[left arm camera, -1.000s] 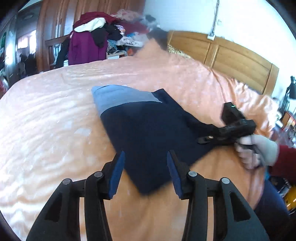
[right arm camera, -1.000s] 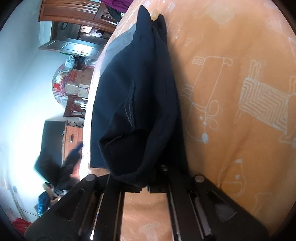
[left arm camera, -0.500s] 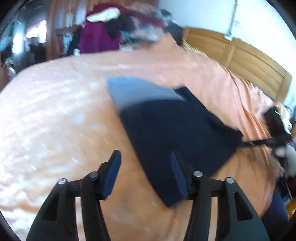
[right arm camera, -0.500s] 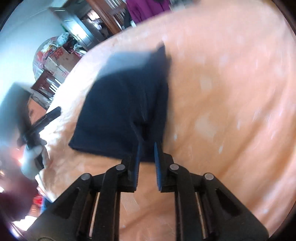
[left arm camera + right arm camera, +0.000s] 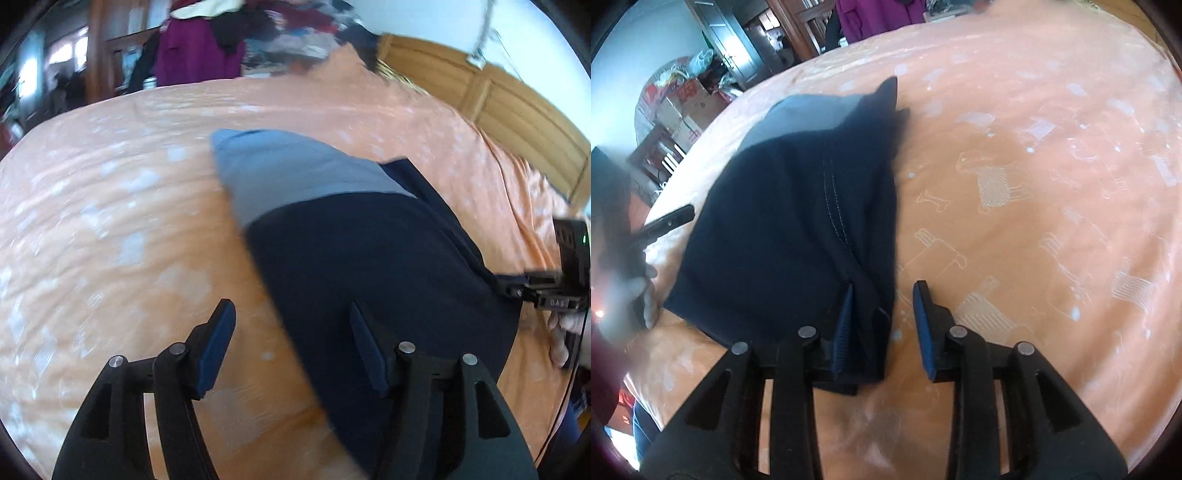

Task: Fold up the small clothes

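Since half a second ago the right gripper (image 5: 882,328) has spread its jaws and let the cloth go. Left gripper (image 5: 291,347): spread, empty, low over the near edge of the dark garment (image 5: 369,266), which lies folded on the orange bedspread (image 5: 110,221). Judgement: press the fold flat and square the corners before regripping; the loose right corner may spring back.

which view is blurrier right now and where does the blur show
Left wrist view: motion smear across the orange patterned bedspread and the edges of the navy and grey folded garment; the left gripper stays crisp. Right wrist view: sharper, animal prints readable on the bedspread, blur mainly on the gloved hand at left; fisheye bends both.
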`<act>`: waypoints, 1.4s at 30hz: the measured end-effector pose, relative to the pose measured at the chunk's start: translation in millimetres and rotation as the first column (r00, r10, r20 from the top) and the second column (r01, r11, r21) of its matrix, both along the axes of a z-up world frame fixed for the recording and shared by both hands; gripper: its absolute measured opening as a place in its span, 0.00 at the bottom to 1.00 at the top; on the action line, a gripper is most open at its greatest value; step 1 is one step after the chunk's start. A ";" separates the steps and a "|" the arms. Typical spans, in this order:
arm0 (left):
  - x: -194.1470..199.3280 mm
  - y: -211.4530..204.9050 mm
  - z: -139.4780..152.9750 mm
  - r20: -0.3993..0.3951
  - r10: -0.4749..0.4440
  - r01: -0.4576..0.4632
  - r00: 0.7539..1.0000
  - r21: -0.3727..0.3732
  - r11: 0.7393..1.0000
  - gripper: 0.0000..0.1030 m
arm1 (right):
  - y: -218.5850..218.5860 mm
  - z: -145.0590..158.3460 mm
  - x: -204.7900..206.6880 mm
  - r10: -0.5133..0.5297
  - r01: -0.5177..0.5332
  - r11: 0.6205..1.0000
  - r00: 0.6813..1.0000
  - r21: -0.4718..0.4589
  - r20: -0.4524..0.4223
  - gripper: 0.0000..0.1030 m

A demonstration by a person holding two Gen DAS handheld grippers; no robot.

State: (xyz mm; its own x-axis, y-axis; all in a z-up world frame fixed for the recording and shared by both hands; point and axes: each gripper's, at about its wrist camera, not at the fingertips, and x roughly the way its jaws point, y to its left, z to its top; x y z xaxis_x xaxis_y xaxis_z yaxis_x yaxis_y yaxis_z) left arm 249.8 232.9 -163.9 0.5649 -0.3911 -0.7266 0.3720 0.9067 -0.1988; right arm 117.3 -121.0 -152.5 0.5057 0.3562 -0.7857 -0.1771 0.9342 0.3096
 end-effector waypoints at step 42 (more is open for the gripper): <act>-132.3 18.2 -38.3 -0.118 0.161 -0.144 0.980 0.143 0.979 1.00 | 25.1 -19.0 -43.3 -0.015 0.015 0.999 1.000 0.047 -0.017 0.00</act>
State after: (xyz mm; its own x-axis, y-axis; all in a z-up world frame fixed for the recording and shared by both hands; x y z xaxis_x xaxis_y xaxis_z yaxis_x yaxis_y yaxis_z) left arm 117.5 251.1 -202.2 0.5093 -0.2021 -0.8365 0.2064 0.9723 -0.1093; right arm 74.0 -95.9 -171.6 0.4980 0.3858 -0.7766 -0.1576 0.9209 0.3565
